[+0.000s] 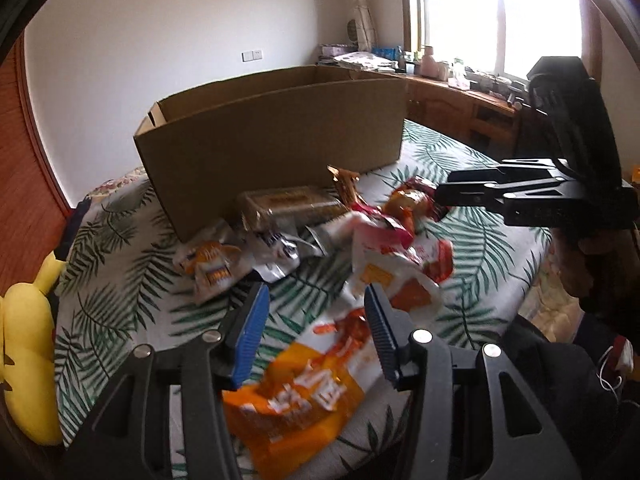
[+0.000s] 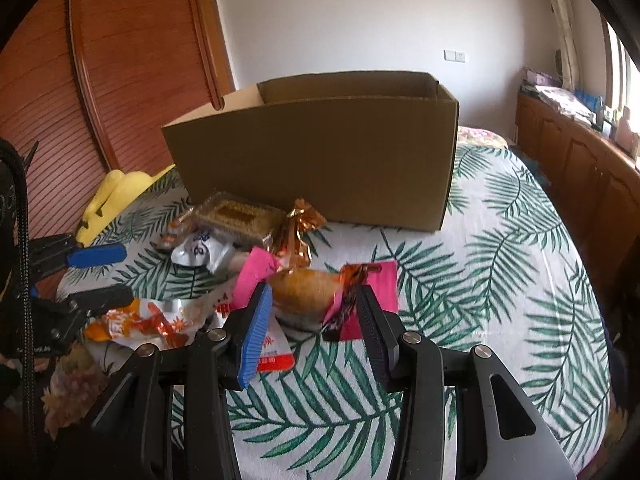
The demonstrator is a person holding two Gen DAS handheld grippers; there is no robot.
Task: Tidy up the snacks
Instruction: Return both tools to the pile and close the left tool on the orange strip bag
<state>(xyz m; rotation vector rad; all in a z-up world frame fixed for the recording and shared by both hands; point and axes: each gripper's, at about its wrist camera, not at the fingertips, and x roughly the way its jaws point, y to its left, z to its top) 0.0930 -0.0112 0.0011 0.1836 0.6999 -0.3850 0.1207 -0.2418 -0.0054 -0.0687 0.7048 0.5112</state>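
My left gripper [image 1: 316, 300] hangs with jaws apart over the orange snack bag [image 1: 304, 380], not touching it. My right gripper [image 2: 314, 296] gapes around the pink-wrapped bun [image 2: 308, 288], pads clear. The snacks lie before the cardboard box [image 2: 320, 160] on the bedspread [image 2: 500, 280].

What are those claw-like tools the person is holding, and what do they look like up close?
Two matching handheld grippers. The left gripper and right gripper each have a black plastic frame with cut-out slots and silver round pivot bolts. Each carries two long ribbed fingers, one blue, the other dark. A black cable runs beside the left one.
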